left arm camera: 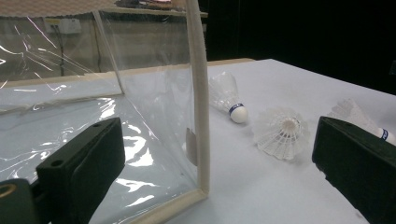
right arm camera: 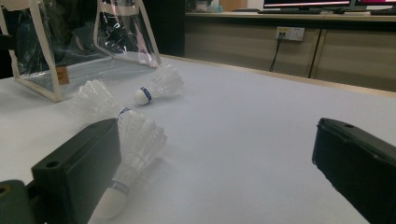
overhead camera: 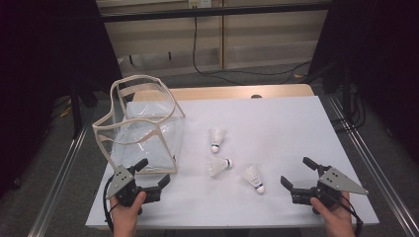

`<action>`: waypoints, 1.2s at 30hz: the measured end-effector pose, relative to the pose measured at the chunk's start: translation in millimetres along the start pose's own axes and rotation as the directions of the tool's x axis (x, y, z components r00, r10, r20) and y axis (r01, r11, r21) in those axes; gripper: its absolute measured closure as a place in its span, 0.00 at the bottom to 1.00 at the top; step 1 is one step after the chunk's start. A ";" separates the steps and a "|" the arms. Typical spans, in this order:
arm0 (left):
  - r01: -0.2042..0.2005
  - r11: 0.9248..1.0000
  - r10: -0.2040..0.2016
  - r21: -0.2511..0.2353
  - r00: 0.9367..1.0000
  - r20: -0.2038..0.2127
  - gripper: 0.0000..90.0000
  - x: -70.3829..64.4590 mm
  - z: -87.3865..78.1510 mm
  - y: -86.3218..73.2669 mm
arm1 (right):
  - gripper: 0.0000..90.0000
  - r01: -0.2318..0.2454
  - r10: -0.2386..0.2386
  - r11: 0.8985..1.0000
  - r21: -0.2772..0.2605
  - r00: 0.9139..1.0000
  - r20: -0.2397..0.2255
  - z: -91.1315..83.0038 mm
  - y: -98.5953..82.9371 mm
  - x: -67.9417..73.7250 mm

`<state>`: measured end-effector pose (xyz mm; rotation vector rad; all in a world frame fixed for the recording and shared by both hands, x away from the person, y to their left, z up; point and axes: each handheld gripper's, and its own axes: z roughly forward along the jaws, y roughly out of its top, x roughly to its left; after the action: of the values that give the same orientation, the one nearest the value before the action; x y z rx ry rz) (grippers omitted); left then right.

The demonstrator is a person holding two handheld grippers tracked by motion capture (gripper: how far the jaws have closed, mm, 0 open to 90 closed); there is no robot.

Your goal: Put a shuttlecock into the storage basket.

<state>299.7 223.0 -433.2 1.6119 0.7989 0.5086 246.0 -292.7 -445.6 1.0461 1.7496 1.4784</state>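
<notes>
A clear plastic bag (overhead camera: 143, 123) with beige trim stands open at the table's left. Three white shuttlecocks lie to its right: the far one (overhead camera: 216, 138), the middle one (overhead camera: 219, 165) and the near one (overhead camera: 253, 177). My left gripper (overhead camera: 154, 173) is open and empty just in front of the bag's near corner (left arm camera: 201, 140). In its view the far shuttlecock (left arm camera: 229, 95) and the middle one (left arm camera: 282, 133) lie beyond that corner. My right gripper (overhead camera: 296, 172) is open and empty, right of the near shuttlecock (right arm camera: 135, 149), which lies beside its left jaw.
The white table top (overhead camera: 276, 118) has a wooden strip (overhead camera: 232, 92) along its far edge. Metal rails (overhead camera: 365, 153) run along both sides. Cables (overhead camera: 237, 73) lie on the floor behind. Black curtains hang to the left and right.
</notes>
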 end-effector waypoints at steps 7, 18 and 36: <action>-0.003 1.000 0.003 0.009 1.000 0.012 0.03 -1.8 1.7 0.1 | 0.01 0.002 -0.002 1.000 -0.002 1.000 0.001 0.0 0.3 -0.1; -0.011 1.000 0.010 0.016 0.999 0.030 0.03 -5.6 4.4 1.6 | 0.01 0.011 -0.011 1.000 -0.001 1.000 0.000 -0.1 0.6 0.0; -0.037 0.998 0.034 0.044 0.996 0.085 0.02 -21.6 13.6 5.3 | 0.01 0.019 -0.019 1.000 -0.002 1.000 -0.009 0.1 1.5 1.0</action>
<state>296.2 197.6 -428.5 1.6813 0.7243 0.4473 245.8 -291.6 -444.1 1.0207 1.7597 1.4747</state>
